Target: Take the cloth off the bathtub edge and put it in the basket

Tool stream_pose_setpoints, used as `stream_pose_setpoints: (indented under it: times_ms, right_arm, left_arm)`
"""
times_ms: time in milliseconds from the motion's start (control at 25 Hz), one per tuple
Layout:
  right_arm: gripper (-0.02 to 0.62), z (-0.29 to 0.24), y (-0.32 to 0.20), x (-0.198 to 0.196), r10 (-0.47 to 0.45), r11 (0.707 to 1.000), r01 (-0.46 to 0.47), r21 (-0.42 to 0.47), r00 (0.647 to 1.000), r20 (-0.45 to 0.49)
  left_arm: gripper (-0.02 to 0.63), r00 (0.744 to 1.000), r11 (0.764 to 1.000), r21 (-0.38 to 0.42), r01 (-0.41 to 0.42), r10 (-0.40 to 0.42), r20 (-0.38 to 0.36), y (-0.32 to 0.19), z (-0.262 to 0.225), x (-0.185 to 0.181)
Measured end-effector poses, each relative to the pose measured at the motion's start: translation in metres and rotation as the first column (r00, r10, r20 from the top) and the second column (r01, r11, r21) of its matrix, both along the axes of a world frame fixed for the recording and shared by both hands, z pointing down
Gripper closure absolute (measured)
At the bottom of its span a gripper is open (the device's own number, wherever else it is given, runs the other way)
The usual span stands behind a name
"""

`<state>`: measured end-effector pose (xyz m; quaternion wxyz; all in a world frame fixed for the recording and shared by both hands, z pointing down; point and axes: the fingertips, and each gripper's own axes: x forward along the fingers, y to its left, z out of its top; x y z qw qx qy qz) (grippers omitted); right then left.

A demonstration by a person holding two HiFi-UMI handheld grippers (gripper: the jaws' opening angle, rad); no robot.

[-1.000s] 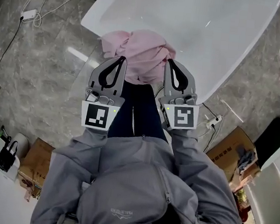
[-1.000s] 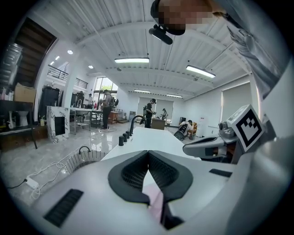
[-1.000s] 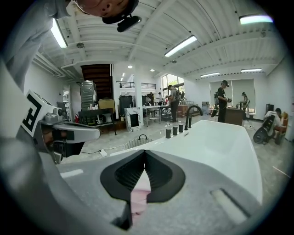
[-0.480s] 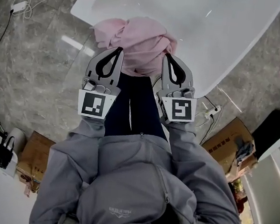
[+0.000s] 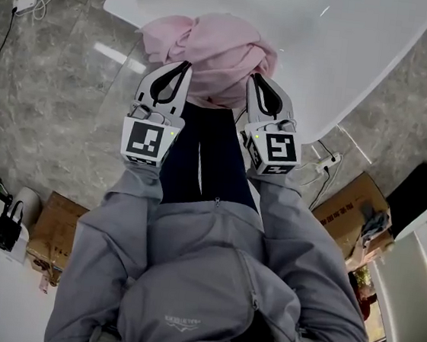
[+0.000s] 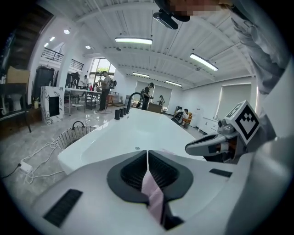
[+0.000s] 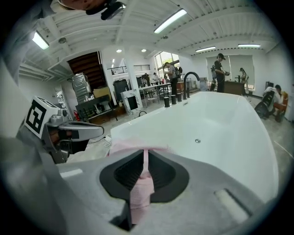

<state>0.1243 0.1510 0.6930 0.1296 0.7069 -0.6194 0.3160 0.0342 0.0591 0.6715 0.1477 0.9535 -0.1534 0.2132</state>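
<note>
Left gripper [image 5: 185, 65], right gripper [image 5: 253, 77] each pinch pink cloth [image 5: 212, 45], bunched on bathtub edge [image 5: 312, 109] just ahead. Grasp step. Next: lift clear, carry to basket [image 6: 76, 135] far left.

The shiny grey stone floor [image 5: 51, 117] has cardboard boxes [image 5: 347, 212] on it. Long lights [image 6: 133, 40] glow on the white ceiling [image 6: 151, 59].

Open workshop hall: bathtub [image 6: 138, 131], desks [image 6: 77, 92], ceiling strip lights [image 6: 133, 40].
</note>
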Motion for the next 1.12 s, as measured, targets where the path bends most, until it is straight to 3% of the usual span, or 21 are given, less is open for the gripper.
stream_pose_setpoints:
  times_ms: [240,320,360,440,560,680,840,1120]
  right_arm:
    - [0.565,0.018,0.011,-0.002,0.036,0.998,-0.032,-0.055,0.997,0.074]
    - [0.528,0.025,0.013,-0.004,0.054,0.996,-0.045,-0.072,0.991,0.124]
    - [0.49,0.028,0.014,-0.006,0.06,0.996,-0.048,-0.081,0.987,0.152]
    - [0.348,0.034,0.016,-0.01,0.063,0.994,-0.044,-0.098,0.977,0.201]
    - [0.276,0.039,0.019,-0.012,0.069,0.992,-0.044,-0.116,0.973,0.222]
    - [0.146,0.045,0.024,-0.01,0.093,0.988,-0.063,-0.139,0.971,0.222]
    - [0.101,0.059,0.034,-0.012,0.1,0.981,-0.053,-0.187,0.961,0.256]
    - [0.08,0.093,0.055,-0.023,0.094,0.946,0.012,-0.323,0.946,0.31]
  left_arm:
    - [0.597,0.998,0.998,-0.048,-0.035,0.038,0.048,0.009,0.018,-0.003]
    - [0.595,0.997,0.997,-0.063,-0.049,0.053,0.053,0.012,0.022,-0.004]
    - [0.576,0.997,0.996,-0.076,-0.056,0.06,0.051,0.014,0.024,-0.004]
    - [0.433,0.995,0.992,-0.109,-0.068,0.075,0.06,0.019,0.03,-0.005]
    - [0.4,0.992,0.989,-0.127,-0.076,0.088,0.09,0.022,0.038,-0.005]
    - [0.334,0.988,0.989,-0.126,-0.078,0.094,0.122,0.022,0.049,-0.007]
    - [0.256,0.979,0.986,-0.143,-0.085,0.109,0.171,0.02,0.067,-0.012]
    - [0.21,0.936,0.972,-0.222,-0.083,0.153,0.317,0.012,0.108,-0.032]
